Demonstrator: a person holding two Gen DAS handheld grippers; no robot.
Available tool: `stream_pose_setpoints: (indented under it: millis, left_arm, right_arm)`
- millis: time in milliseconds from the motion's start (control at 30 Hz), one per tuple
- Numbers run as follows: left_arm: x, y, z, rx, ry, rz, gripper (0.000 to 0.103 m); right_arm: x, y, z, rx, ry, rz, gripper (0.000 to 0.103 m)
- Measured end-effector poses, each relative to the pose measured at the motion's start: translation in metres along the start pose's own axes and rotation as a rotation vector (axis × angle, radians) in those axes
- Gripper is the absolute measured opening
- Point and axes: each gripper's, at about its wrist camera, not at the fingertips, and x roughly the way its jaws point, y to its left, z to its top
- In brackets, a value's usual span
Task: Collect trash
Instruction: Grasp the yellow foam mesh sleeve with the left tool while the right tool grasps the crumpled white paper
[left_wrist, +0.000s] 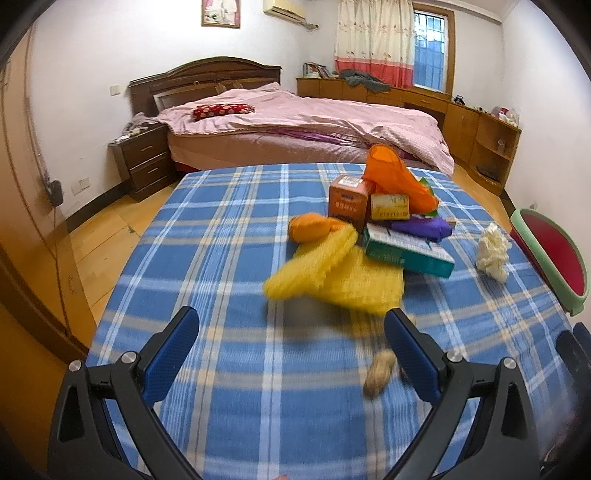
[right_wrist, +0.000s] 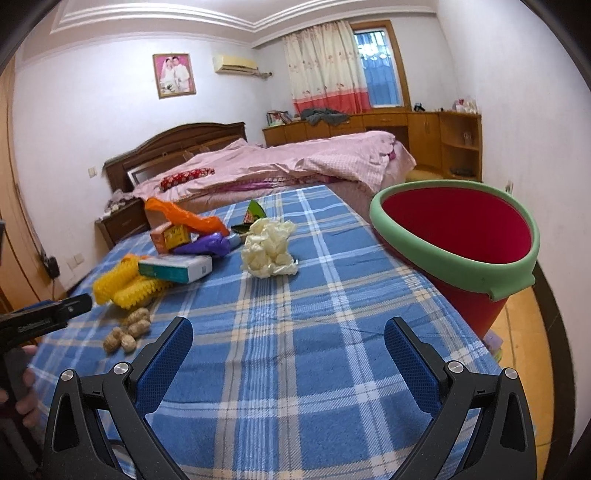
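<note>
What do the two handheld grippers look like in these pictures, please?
The left gripper and right gripper look identical: black angular plastic frames with triangular cutouts, round silver pivot bolts, and two flat fingers faced with textured blue pads. No cables or sleeves show.

Blue plaid cloth (right_wrist: 295, 332): lies beneath the fingers. Bed with pink quilt (left_wrist: 295, 110): well beyond the fingertips. Red pillow (left_wrist: 221, 109): on the quilt. Nightstand, 2 drawers (left_wrist: 146, 158): far left. Framed portrait (right_wrist: 174, 75), curtain (right_wrist: 325, 74): far wall.
</note>
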Motion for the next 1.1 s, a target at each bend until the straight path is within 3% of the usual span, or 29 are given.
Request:
stream_pose_setpoints:
  millis: [67, 300, 467, 767, 967, 1100]
  left_arm:
    - [0.008, -0.002, 0.009, 0.018, 0.014, -0.007, 0.100]
    - [0.046, -0.008, 0.031, 0.051, 0.115, -0.046, 0.082]
    - [0.069, -0.008, 0.036, 0.081, 0.165, -0.052, 0.076]
    - [0.095, 0.013, 0.044, -0.030, 0.269, -0.150, 0.067]
    - [0.088, 0.016, 0.048, -0.034, 0.301, -0.212, 0.027]
    - [0.071, 0.021, 0.045, -0.052, 0.269, -0.265, 0.021]
  right_arm:
    - [-0.001, -0.004, 0.003, 0.024, -0.004, 0.010, 0.103]
    - [0.002, -0.008, 0.012, 0.037, 0.022, -0.004, 0.103]
    - [0.010, -0.014, 0.014, 0.100, 0.050, 0.010, 0.103]
    - [0.020, -0.014, 0.019, 0.090, 0.094, 0.023, 0.103]
    - [0.030, -0.006, 0.023, 0.030, 0.136, 0.024, 0.103]
    - [0.038, 0.001, 0.027, -0.036, 0.144, 0.004, 0.103]
